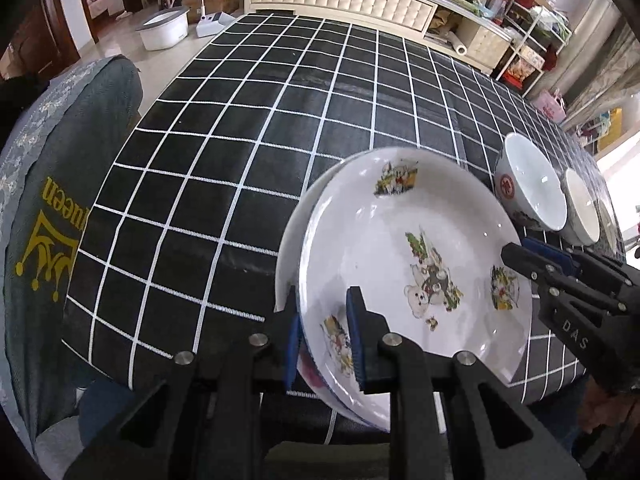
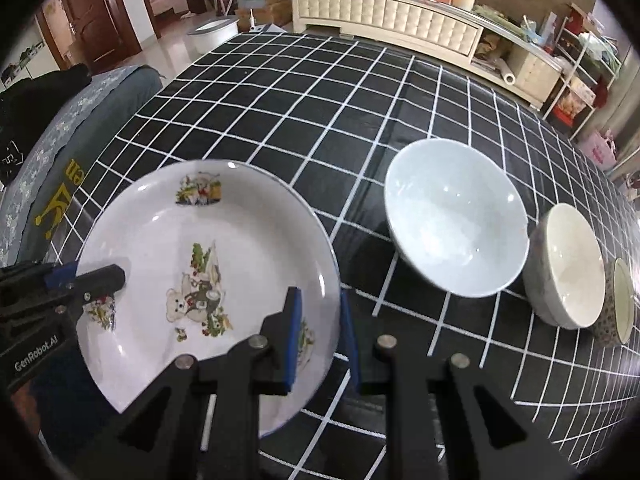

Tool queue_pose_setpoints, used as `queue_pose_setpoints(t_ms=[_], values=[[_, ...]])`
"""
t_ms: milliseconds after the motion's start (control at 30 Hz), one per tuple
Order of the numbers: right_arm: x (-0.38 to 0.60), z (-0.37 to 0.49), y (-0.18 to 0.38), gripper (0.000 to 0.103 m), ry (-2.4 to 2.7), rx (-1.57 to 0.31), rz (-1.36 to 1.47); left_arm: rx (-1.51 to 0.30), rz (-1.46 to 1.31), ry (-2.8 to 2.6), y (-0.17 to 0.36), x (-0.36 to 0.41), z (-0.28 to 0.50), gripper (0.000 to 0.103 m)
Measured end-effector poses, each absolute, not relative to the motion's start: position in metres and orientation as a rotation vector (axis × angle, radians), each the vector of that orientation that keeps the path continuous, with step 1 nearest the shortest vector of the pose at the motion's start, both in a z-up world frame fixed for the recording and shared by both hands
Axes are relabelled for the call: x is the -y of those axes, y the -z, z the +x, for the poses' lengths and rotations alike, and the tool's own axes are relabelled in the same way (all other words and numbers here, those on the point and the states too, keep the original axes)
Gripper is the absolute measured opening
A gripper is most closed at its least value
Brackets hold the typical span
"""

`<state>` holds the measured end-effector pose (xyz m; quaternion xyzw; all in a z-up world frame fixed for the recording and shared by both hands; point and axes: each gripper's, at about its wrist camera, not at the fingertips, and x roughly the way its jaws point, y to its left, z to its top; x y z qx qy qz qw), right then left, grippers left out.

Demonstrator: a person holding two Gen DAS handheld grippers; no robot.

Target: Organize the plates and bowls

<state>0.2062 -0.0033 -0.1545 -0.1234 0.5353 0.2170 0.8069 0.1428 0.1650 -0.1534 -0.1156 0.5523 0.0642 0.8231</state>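
A white plate with bear pictures lies on top of a second plate near the table's front edge. My left gripper is shut on the plate's left rim, with the lower plate's rim also between its blue pads. My right gripper is shut on the same plate's right rim. Each gripper shows in the other's view: the right gripper and the left gripper. To the right stand a large white bowl, a grey-sided bowl and a small patterned bowl in a row.
The black cloth with white squares covers the table, bare behind the plates. A chair with a grey cover and a yellow crown print stands at the table's left side. A long cream cabinet runs beyond the far edge.
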Motion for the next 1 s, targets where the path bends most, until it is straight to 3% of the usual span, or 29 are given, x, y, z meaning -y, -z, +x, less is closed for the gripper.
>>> queue_pose_setpoints(t_ms=[167, 233, 367, 400, 633, 900, 1000], values=[[0.010, 0.203, 0.155, 0.024, -0.466, -1.141, -0.221, -1.161, -0.195, -0.156, 0.147, -0.158, 0.138, 0.028], [0.012, 0.202, 0.155, 0.024, -0.473, -1.142, -0.199, -1.141, -0.163, -0.189, 0.142, -0.157, 0.135, 0.042], [0.018, 0.200, 0.157, 0.025, -0.478, -1.157, -0.185, -1.095, -0.132, -0.199, 0.130, -0.154, 0.130, 0.043], [0.019, 0.199, 0.154, 0.028, -0.478, -1.151, -0.180, -1.089, -0.139, -0.194, 0.128, -0.154, 0.129, 0.043], [0.047, 0.179, 0.109, 0.078, -0.447, -0.927, -0.100, -1.018, -0.150, -0.138, 0.109, -0.134, 0.121, 0.043], [0.078, 0.176, 0.085, 0.081, -0.430, -0.875, -0.075, -0.963, -0.126, -0.072, 0.086, -0.095, 0.122, 0.051], [0.086, 0.171, 0.078, 0.085, -0.425, -0.865, -0.104, -0.934, -0.094, -0.043, 0.074, -0.078, 0.124, 0.069]])
